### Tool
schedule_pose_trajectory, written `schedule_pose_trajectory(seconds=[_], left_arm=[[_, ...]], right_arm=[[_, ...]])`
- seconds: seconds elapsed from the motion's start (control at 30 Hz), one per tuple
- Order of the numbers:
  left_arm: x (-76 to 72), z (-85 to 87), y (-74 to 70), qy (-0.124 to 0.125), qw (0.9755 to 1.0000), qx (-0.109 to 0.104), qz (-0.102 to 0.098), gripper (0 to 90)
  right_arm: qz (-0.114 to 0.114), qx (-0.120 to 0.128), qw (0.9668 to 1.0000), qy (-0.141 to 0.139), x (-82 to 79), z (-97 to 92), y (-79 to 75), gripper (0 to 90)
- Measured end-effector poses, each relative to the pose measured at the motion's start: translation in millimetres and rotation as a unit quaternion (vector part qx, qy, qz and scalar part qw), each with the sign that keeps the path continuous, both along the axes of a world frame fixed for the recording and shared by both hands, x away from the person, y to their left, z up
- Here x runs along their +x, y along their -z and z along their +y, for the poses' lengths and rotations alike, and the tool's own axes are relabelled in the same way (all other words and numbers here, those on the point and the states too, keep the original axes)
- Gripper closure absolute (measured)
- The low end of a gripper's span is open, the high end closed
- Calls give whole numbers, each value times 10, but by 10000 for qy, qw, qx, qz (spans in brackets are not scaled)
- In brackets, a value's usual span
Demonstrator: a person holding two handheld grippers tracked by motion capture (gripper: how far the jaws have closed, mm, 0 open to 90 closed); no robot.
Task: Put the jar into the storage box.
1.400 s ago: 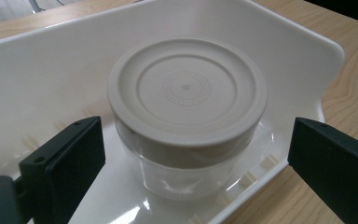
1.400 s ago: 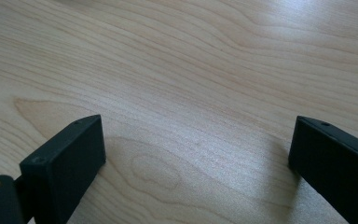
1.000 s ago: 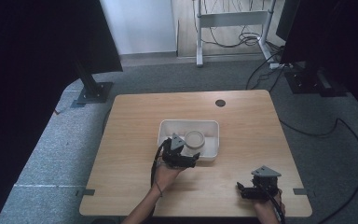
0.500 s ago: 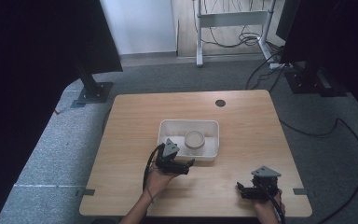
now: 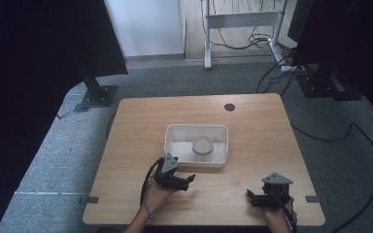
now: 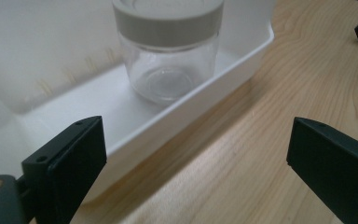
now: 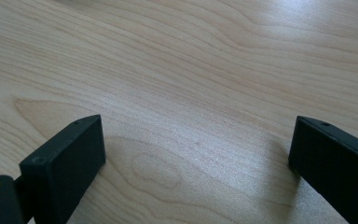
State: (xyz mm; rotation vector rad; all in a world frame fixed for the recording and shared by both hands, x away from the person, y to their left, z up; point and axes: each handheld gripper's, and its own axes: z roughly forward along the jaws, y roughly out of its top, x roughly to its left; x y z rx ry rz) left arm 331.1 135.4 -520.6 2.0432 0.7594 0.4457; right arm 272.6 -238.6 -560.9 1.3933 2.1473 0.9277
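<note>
- Worktop: a pale wooden surface with a small dark round grommet near its far edge.
- Tray: a white rectangular tray lay near the middle of the worktop, its long side running across the high view.
- Jar: a clear glass jar with a grey lid stood upright inside the tray, in its right half and close to the near wall. In the left gripper view the jar appeared empty, its base resting on the tray floor just behind the low white rim.
- Left tongs: held by the person's left hand just in front of the tray's near left corner, low over the worktop. The jaws stood wide apart and gripped nothing; in the left gripper view the left tongs faced the tray's near wall, with the jar ahead and clear of both jaws.
- Right tongs: held near the front right edge of the worktop, well apart from the tray. The jaws were spread wide and empty; the right gripper view showed the right tongs low over bare wood grain.
</note>
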Motion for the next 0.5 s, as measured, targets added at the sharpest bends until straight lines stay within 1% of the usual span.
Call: schedule_pose_trajectory(seconds=[0.33, 0.43, 0.5], left_arm=[[-98, 159, 220, -56, 9997, 61, 244, 51], [-116, 185, 266, -63, 9994, 113, 322, 51], [-126, 191, 280, -54, 9993, 158, 341, 52]], right_arm=[[1, -1, 10000, 7, -1, 1, 0, 31], [3, 3, 10000, 10, -1, 0, 0, 31], [4, 2, 10000, 10, -1, 0, 0, 31]])
